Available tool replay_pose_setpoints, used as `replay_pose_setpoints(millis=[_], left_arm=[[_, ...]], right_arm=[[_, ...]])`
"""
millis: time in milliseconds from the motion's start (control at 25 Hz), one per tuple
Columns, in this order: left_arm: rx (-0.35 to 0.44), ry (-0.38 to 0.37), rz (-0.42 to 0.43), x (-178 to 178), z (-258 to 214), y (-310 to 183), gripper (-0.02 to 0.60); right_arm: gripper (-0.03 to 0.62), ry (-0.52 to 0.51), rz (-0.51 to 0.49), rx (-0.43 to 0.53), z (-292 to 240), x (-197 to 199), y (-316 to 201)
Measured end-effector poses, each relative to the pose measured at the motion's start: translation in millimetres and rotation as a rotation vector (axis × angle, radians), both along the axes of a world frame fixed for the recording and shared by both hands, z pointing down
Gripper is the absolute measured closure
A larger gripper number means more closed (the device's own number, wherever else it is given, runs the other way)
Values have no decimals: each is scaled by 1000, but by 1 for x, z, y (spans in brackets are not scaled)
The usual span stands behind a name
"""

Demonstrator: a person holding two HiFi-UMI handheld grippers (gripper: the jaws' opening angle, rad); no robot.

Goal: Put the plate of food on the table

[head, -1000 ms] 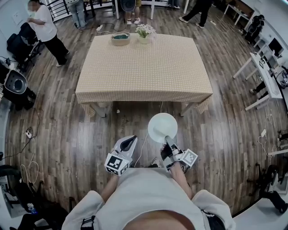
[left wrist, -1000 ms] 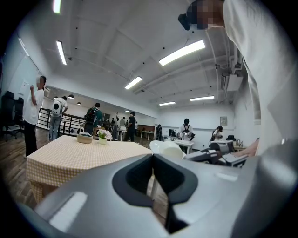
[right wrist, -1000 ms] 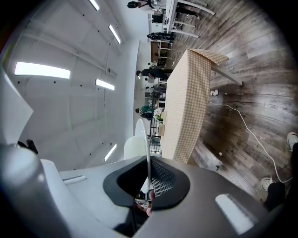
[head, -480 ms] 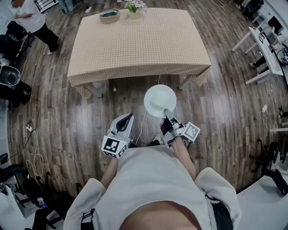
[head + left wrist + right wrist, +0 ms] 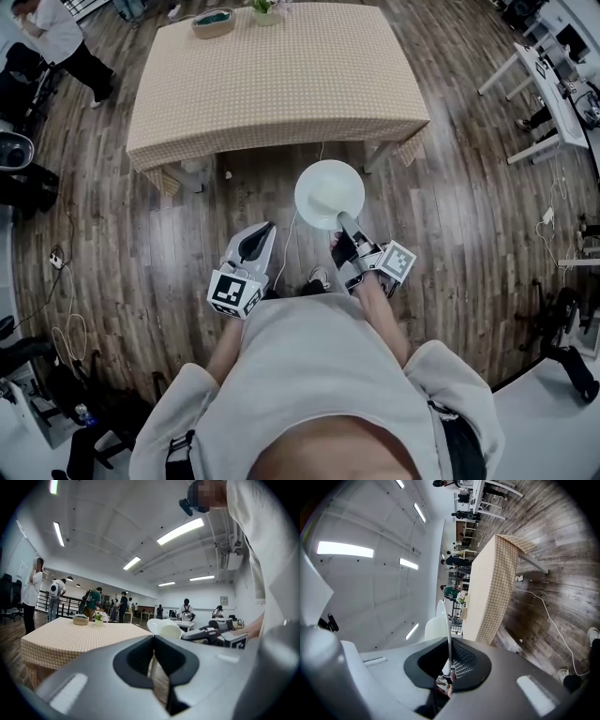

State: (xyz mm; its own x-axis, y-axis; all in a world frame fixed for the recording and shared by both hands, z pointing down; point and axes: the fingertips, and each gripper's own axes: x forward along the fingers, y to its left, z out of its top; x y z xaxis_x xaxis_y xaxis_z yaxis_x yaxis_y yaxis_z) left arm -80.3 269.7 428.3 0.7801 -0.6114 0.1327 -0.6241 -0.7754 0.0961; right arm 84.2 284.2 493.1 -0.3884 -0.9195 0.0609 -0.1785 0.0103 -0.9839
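Wood floor [image 5: 450, 216] all around in the head view, dark and streaky. Big table [image 5: 281, 84] with a checked cloth at the top middle, its far edge right at the top of the frame. Person's light top [image 5: 319, 394] across the bottom, hiding the floor below and most of both arms.

White plate [image 5: 323, 187] in the middle of the head view, up in the air over the floor, just below the table's near edge and not on the table. Any food on it too pale to make out. In the right gripper view, only a thin white line, seen from the side.

Right gripper [image 5: 345, 220] clamped tight on the plate's near rim, marker cube to its lower right. Left gripper [image 5: 265, 228] to the left of the plate, apart from it, jaws pressed together with nothing between them.

Small round basket [image 5: 213, 21] at the table's top left corner. Flower pot [image 5: 265, 11] beside it, blooms cut off by the top edge. Thin white cable [image 5: 286, 248] on the floor between the two grippers, partly hidden.
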Motion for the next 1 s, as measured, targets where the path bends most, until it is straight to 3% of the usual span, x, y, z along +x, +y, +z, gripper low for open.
replay_pose_setpoints(millis=[640,1000], left_arm=[[28,-18,-80,52,3,10,571],[21,-29,-129,54,10,14,571]], right_arm=[[586,-27,-90,21,5,47,7],[586,-43,-117,16,12,56,10]])
